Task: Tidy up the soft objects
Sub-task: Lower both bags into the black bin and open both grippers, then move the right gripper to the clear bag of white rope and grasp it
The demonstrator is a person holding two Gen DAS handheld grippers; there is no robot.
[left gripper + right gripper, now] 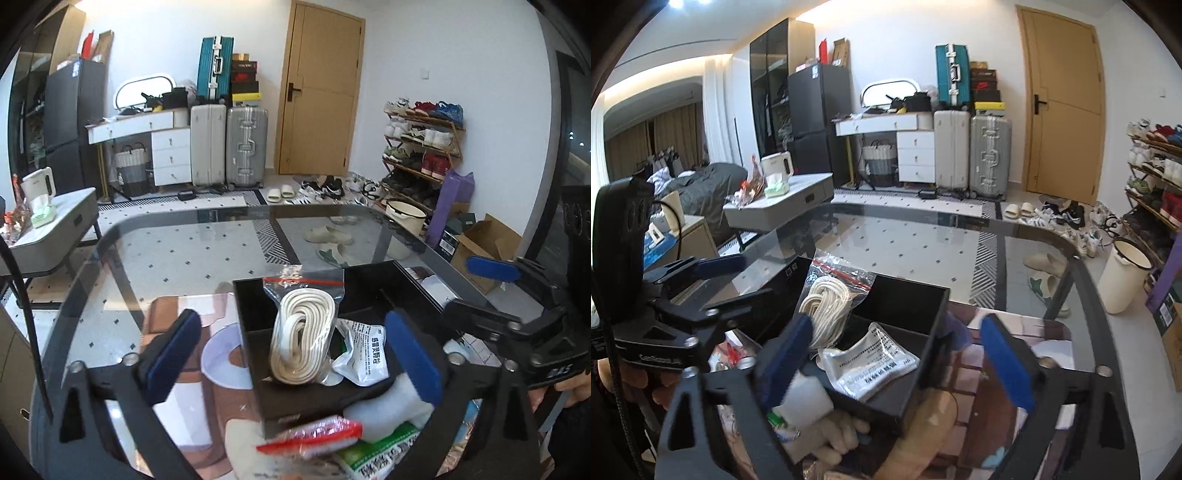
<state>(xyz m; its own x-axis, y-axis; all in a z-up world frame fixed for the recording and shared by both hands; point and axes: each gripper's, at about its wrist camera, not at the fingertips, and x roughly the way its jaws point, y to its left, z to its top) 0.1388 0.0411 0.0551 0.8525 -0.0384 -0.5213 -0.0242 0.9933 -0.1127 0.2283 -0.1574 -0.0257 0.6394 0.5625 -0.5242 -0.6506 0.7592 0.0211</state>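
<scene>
Holding bagged cord (303,328) and sachet (364,352): black box (295,397).

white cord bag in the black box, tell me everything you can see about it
The cord bag is a clear plastic zip pouch with a red seal strip near its top, holding a coil of off-white cord wound in long loops. It stands nearly upright, leaning in the black box, its top edge rising above the box wall. Its lower end sits on the box floor beside a silver-white printed sachet, which touches it. The plastic looks crinkled and glossy. Neither gripper grips it; in the right wrist view it shows at.
</scene>
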